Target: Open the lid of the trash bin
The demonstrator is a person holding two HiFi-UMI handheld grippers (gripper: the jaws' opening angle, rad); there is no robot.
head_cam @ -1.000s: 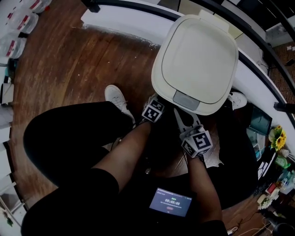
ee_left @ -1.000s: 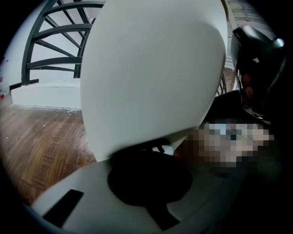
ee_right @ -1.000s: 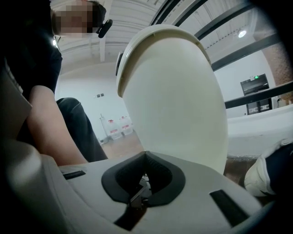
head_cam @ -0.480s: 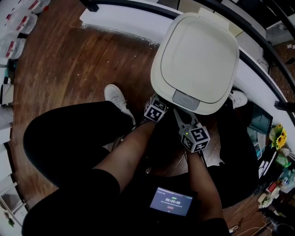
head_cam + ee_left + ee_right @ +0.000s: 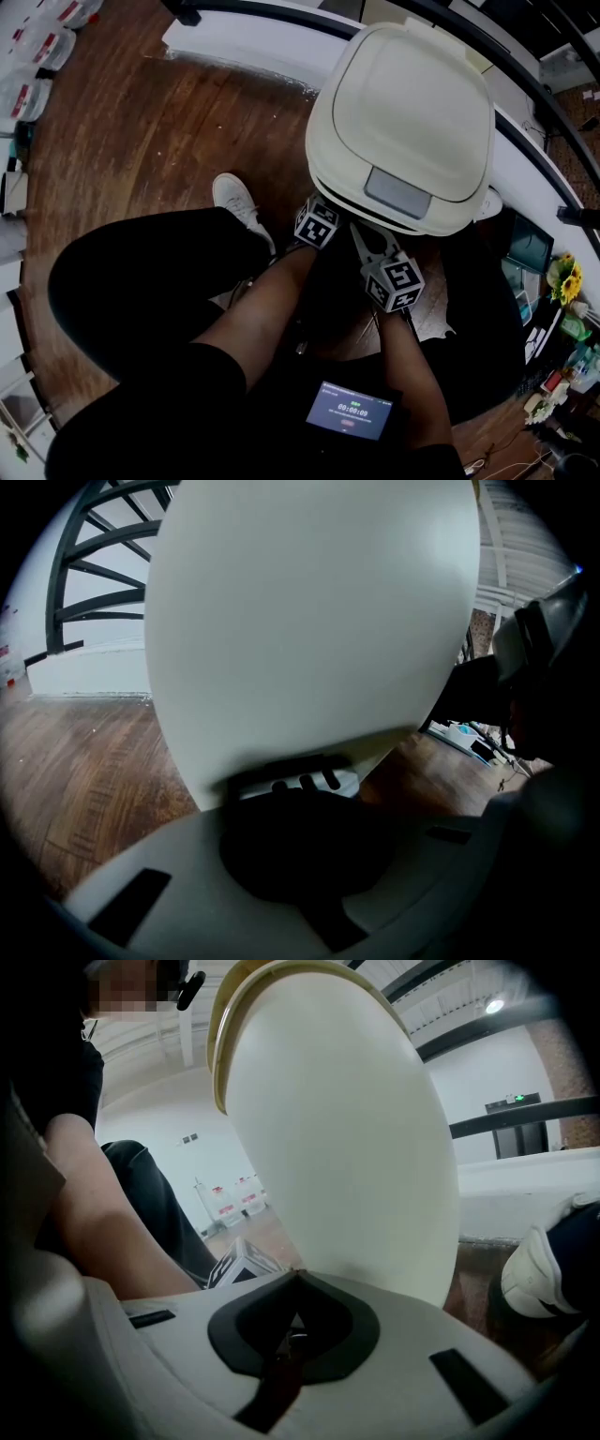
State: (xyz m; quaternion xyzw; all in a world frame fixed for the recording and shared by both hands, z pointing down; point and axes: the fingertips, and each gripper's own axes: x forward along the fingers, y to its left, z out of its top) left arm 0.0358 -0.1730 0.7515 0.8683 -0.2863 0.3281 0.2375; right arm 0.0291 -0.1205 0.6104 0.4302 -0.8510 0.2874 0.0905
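A cream trash bin stands on the wooden floor in front of me, and its lid (image 5: 403, 112) is tilted up at the front, with a dark gap under its rim. A grey panel (image 5: 398, 192) sits on the lid's front edge. My left gripper (image 5: 317, 223) is low at the bin's front with its tips hidden under the lid. In the left gripper view it (image 5: 300, 794) is shut, right against a dark pedal (image 5: 281, 772) at the foot of the bin body (image 5: 309, 621). My right gripper (image 5: 358, 232) is shut beside it, empty (image 5: 295, 1274), near the bin wall (image 5: 347, 1147).
My legs and arms fill the lower head view, with a small screen (image 5: 349, 410) on my lap. One white shoe (image 5: 239, 202) lies left of the bin and another (image 5: 534, 1274) lies right of it. A white curved plinth (image 5: 253, 42) runs behind. Clutter lines the right edge.
The lid's front edge has lifted and the lid now tilts back, showing a gap under it. The right gripper shifted slightly; the left stays at the bin's foot.
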